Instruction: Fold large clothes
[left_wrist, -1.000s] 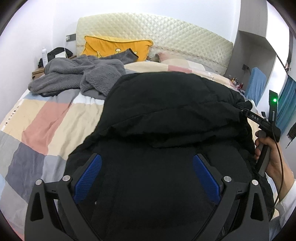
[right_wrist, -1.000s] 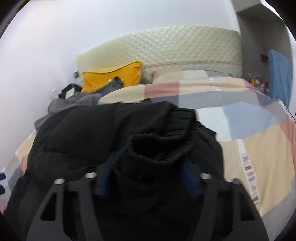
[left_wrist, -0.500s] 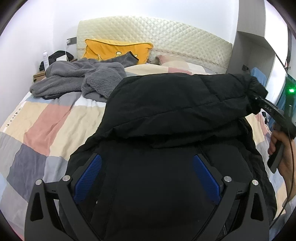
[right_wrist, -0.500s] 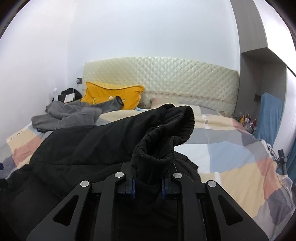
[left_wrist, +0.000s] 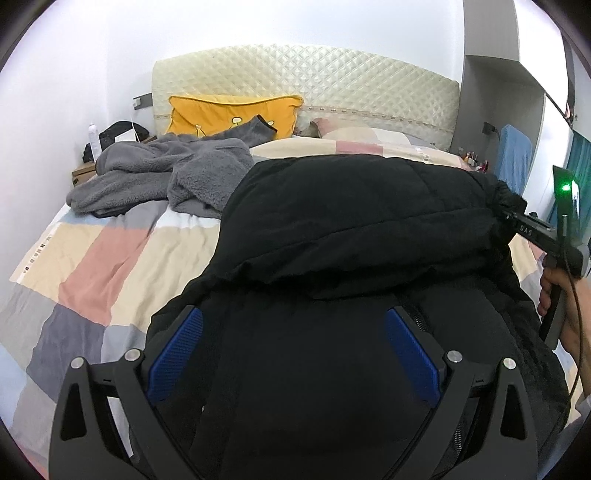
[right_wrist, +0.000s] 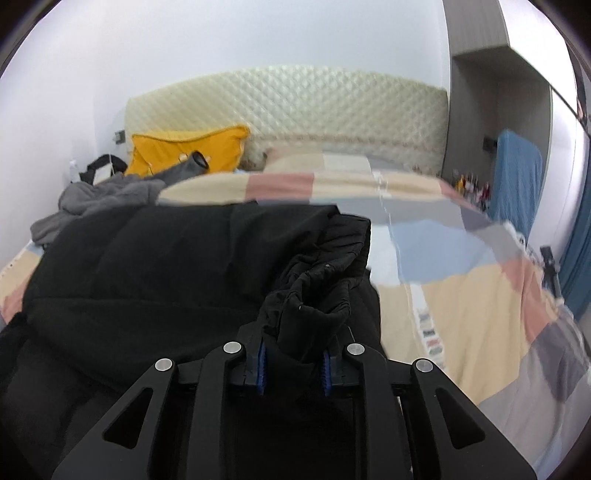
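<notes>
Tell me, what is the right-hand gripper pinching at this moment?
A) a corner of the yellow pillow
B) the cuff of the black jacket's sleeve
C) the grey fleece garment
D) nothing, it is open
B: in the right wrist view the right gripper has its blue pads closed on the bunched sleeve cuff of the black jacket; the left gripper is open above the jacket.
</notes>
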